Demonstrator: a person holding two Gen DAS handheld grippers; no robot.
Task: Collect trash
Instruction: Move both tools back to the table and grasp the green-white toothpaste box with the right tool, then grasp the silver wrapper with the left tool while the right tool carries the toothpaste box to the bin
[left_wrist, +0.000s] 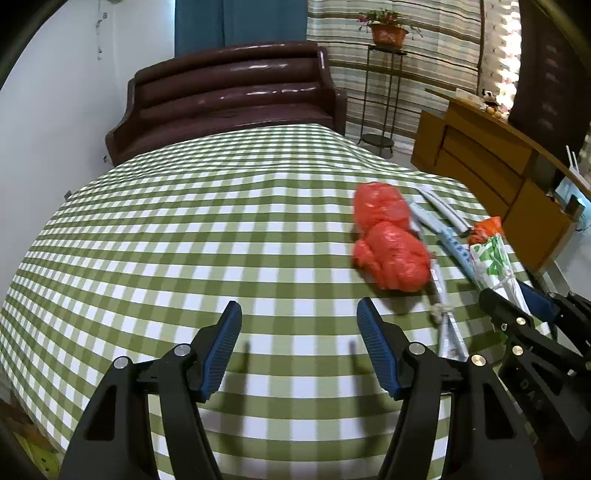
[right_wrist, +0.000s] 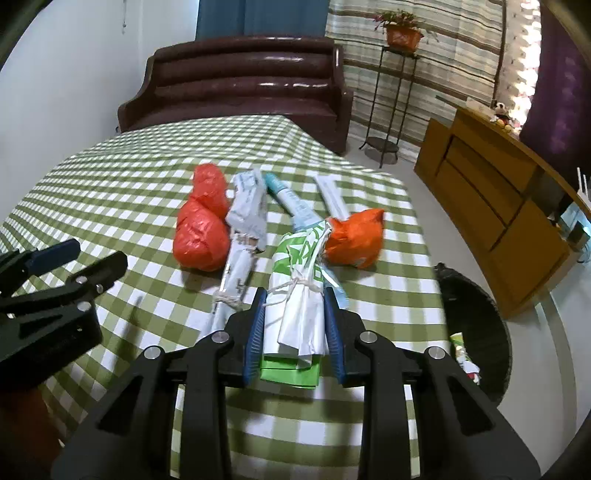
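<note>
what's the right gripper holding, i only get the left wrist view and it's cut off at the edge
Observer: The right gripper is shut on the green and white bundle, pads pressing both sides just below its string tie.
Operator: ok, where does it go, i see no bin
Observer: A dark bin stands on the floor just past the right edge of the table, with some trash already inside.
</note>
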